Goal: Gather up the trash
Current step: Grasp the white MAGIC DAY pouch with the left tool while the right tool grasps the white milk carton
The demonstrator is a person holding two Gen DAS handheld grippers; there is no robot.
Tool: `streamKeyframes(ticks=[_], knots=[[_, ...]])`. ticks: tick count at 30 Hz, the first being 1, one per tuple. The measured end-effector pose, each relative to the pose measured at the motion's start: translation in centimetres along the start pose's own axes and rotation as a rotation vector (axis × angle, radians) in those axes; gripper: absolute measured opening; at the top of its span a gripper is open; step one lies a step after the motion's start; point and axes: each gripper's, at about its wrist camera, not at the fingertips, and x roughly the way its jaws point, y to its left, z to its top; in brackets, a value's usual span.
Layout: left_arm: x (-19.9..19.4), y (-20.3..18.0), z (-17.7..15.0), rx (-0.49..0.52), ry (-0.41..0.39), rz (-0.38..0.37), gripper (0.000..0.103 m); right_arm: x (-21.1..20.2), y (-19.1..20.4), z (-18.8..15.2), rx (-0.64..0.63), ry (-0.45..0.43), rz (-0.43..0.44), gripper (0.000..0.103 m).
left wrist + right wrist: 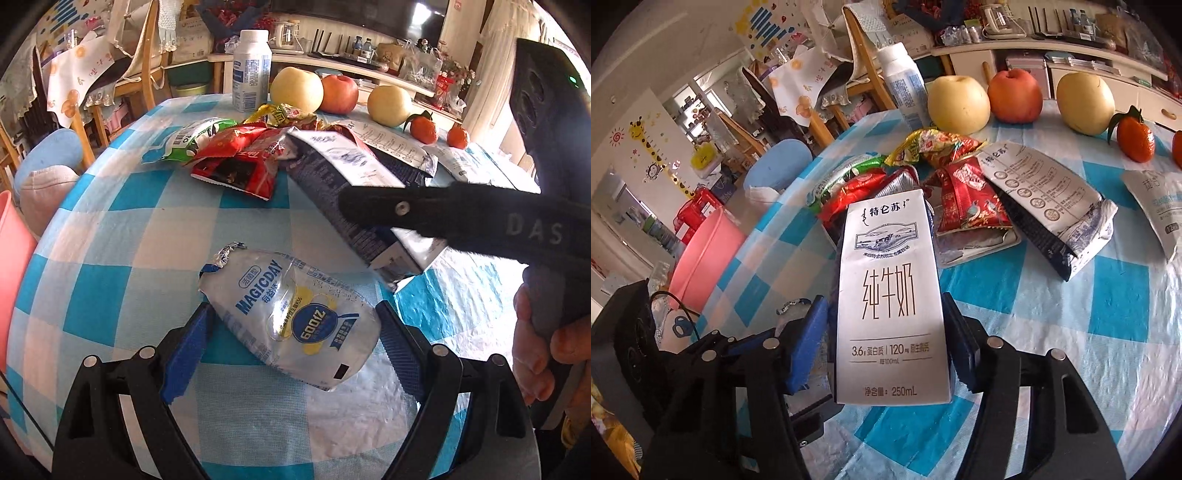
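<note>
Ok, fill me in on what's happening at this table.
A person is clearing trash off a checked tablecloth with two tools. The right hand-held gripper has a white milk carton between its pads, apparently gripped. The left hand-held gripper stands open around a flattened plastic pouch, not yet squeezing it. More wrappers lie piled beyond, in front of the fruit.

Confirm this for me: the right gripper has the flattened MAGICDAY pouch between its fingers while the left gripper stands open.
Not quite. The right wrist view shows the right gripper closed on the white milk carton. The MAGICDAY pouch lies between the open fingers of the left gripper.
</note>
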Motion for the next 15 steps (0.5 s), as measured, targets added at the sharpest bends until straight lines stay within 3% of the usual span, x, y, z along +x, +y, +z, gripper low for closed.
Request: streamKeyframes(ticks=[7,15], knots=[[-0.9,0.5,0.4,-0.018,-0.024,-0.037,0.087,-2.3,0.4,0.1,0.007,-0.065,0.036,0.061],[-2.2,1.2,1.0,-0.032,-0.059,-0.063,0.087,-3.2,0.7,-0.2,0.014,-0.1,0.019,0.061]])
